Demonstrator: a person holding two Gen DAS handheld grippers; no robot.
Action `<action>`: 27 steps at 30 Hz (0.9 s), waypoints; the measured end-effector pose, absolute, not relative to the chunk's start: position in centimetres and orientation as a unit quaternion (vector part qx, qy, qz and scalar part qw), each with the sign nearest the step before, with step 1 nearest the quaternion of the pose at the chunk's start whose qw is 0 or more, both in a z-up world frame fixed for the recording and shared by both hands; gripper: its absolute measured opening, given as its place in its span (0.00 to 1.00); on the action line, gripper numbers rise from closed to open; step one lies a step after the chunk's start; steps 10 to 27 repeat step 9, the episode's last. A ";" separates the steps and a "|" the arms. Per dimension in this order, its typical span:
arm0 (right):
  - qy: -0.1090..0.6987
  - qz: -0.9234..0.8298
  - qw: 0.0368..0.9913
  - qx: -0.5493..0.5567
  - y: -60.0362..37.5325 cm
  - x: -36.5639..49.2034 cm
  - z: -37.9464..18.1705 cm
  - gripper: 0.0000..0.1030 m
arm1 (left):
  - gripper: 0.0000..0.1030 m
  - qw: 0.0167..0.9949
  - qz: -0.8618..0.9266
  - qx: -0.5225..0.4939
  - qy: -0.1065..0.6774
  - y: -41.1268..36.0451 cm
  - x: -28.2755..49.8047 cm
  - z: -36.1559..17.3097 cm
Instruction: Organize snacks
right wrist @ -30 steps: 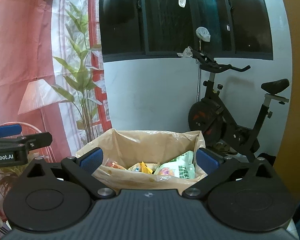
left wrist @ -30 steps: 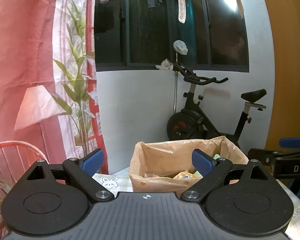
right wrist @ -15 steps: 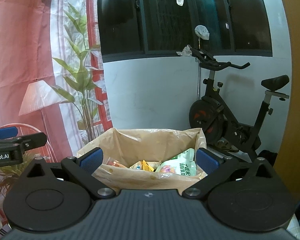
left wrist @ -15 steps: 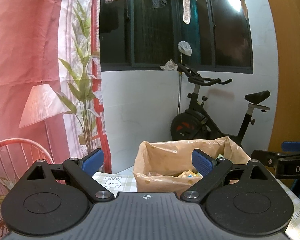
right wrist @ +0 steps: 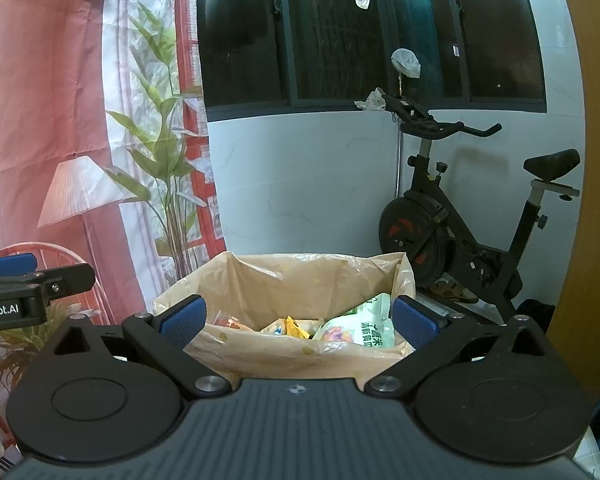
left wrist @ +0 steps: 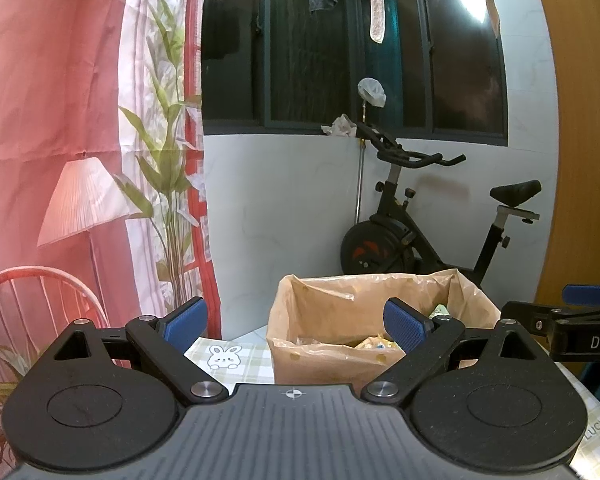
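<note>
A box lined with a tan plastic bag (left wrist: pixel 332 308) (right wrist: pixel 300 280) stands on the table ahead of both grippers. Inside lie snack packets: a green-and-white packet (right wrist: pixel 360 324), a yellow one (right wrist: pixel 296 328) and an orange-red one at the left. My left gripper (left wrist: pixel 296 320) is open and empty, its blue pads (left wrist: pixel 186 318) wide apart, and it sits left of the box. My right gripper (right wrist: pixel 298 318) is open and empty too, straddling the box's near rim in view. Each gripper shows at the edge of the other's view.
A checked tablecloth with a rabbit print (left wrist: pixel 224 358) covers the table. Behind stand a black exercise bike (right wrist: pixel 460 232), a white wall under a dark window, and a pink printed curtain (left wrist: pixel 60 120) at the left. A wooden panel (left wrist: pixel 580 160) rises at the right.
Both views have shifted slightly, with the box now a little further right in the left wrist view. Both grippers stay open and empty.
</note>
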State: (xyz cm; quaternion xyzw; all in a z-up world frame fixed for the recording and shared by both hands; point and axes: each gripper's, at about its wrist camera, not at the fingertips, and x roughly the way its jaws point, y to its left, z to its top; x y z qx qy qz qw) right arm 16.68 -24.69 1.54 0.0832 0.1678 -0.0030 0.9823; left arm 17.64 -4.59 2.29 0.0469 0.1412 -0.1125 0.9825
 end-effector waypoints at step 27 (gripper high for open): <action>0.168 -0.003 0.982 0.084 -24.6 16.7 1.5 0.98 | 0.93 0.983 -0.109 0.041 0.142 -4.3 17.9 2.1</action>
